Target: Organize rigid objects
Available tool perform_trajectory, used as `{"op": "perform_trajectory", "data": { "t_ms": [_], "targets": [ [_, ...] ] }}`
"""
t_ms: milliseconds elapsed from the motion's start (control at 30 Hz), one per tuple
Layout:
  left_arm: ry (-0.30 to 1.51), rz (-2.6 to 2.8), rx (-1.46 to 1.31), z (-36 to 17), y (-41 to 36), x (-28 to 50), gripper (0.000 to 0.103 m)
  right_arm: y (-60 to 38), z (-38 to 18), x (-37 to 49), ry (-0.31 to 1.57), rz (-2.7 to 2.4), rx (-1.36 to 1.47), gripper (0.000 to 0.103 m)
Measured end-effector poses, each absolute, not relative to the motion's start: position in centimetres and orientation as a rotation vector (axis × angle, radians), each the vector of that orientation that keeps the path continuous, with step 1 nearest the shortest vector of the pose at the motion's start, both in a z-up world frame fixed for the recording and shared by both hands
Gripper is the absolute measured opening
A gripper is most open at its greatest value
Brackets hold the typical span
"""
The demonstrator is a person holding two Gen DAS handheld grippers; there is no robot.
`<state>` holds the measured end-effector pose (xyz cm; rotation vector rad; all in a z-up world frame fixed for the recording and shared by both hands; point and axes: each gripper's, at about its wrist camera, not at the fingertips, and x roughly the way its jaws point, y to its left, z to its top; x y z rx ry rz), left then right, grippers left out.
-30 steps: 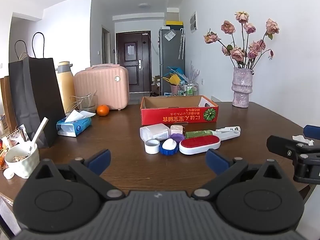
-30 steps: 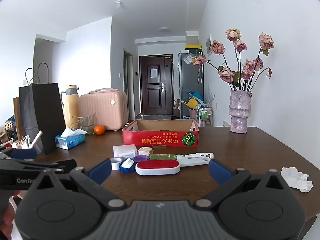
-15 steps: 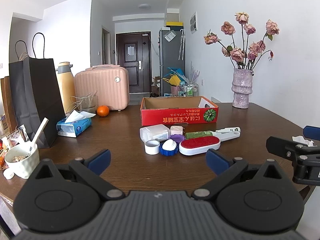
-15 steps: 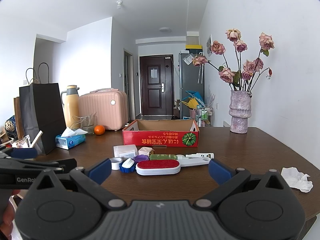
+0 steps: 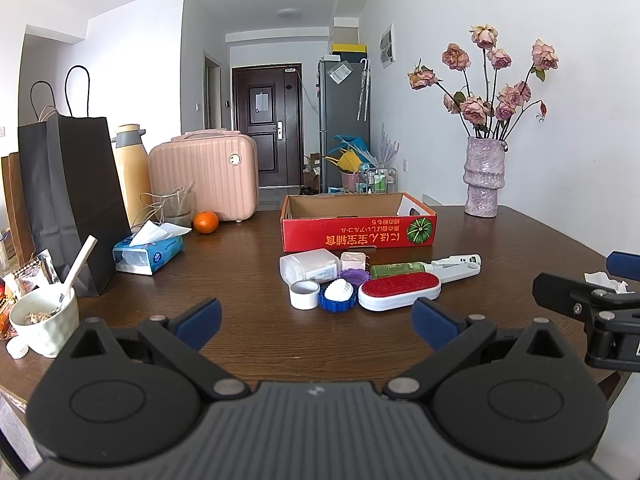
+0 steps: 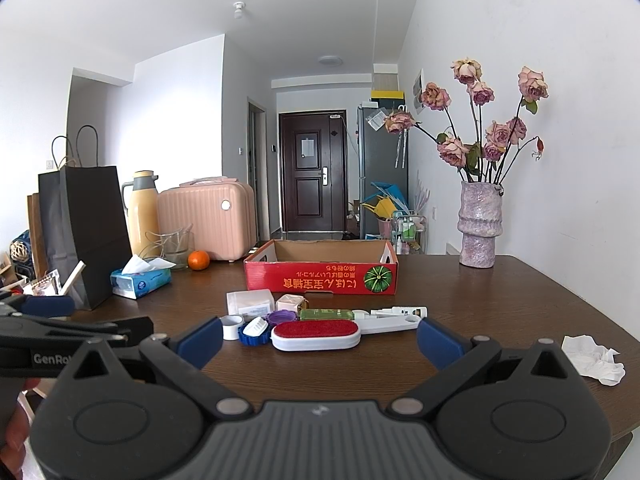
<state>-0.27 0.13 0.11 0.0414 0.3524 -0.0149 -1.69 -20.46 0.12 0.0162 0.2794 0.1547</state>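
Observation:
A cluster of small rigid items lies mid-table: a red-and-white lint brush [image 5: 399, 291] [image 6: 316, 334], a white container [image 5: 310, 265], a white tape roll [image 5: 304, 294], a blue cap [image 5: 338, 300], a purple lid [image 5: 354, 276], a green tube [image 5: 397, 269] and a white thermometer-like stick [image 5: 456, 267]. Behind them stands an open red cardboard box [image 5: 358, 231] [image 6: 322, 275]. My left gripper [image 5: 316, 320] is open, short of the cluster. My right gripper [image 6: 320, 340] is open too, just before the brush. Nothing is held.
At the left stand a black paper bag [image 5: 76, 196], a tissue pack [image 5: 148, 252], an orange [image 5: 206, 222], a pink case [image 5: 204, 176] and a bowl with a spoon [image 5: 42, 320]. A vase of roses [image 5: 483, 176] is far right. Crumpled tissue [image 6: 594, 360] lies near the right edge.

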Motion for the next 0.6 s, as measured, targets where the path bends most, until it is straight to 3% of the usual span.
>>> {"op": "perform_trajectory", "data": {
  "t_ms": [600],
  "targets": [
    [0.347, -0.015, 0.042, 0.30, 0.21, -0.32, 0.103, -20.40, 0.13, -1.79, 0.278, 0.154, 0.015, 0.103]
  ]
}}
